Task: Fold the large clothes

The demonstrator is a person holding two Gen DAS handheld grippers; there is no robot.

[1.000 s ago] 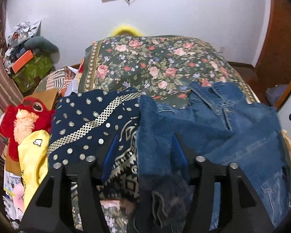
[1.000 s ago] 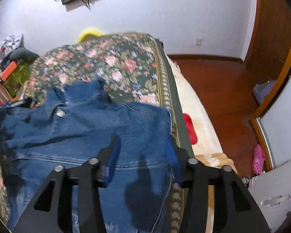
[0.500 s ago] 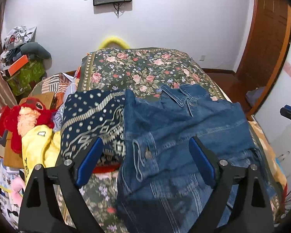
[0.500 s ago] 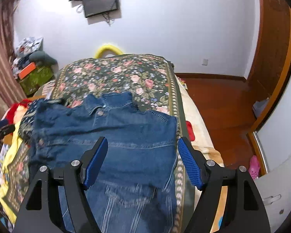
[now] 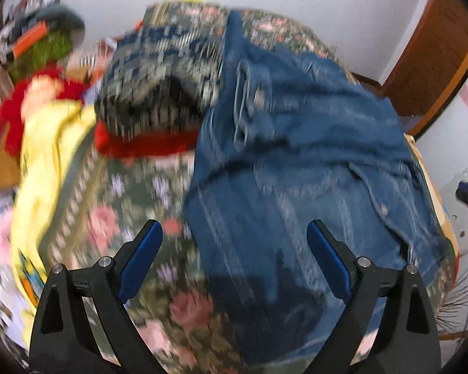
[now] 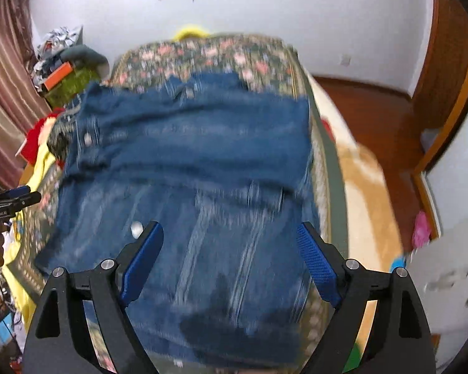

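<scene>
The denim garment (image 6: 184, 168) lies spread on the floral bedspread (image 5: 134, 218), occupying the right half of the bed and reaching close to its right edge. A fold line runs across the garment, with the upper portion laid over the lower. Both views are motion-blurred, so seams and buttons are not resolved clearly.

The left gripper (image 5: 234, 261) hovers above the garment's near-left edge with jaws wide and nothing between them. The right gripper (image 6: 229, 258) hovers above the near-centre of the denim, jaws likewise wide and empty.

Probable faults from this state:
- Pinching a single layer at the folded zone would, in all likelihood, pull the top layer off the lower one and undo the fold.
- The garment's left edge sits against the patterned navy cloth (image 5: 162, 74); a low grasp there could catch both fabrics together.
- The right side lies near the bed edge (heavy denim tends to slide), so an outward pull may drag it off.

Count, as visible:
- Denim garments: one.
- Grippers: two.
- Patterned navy cloths: one.
- Yellow garments (image 5: 46, 143): one.
- Red items (image 5: 140, 146) under the navy cloth: one (a further red shape at far left is too blurred to identify).
</scene>
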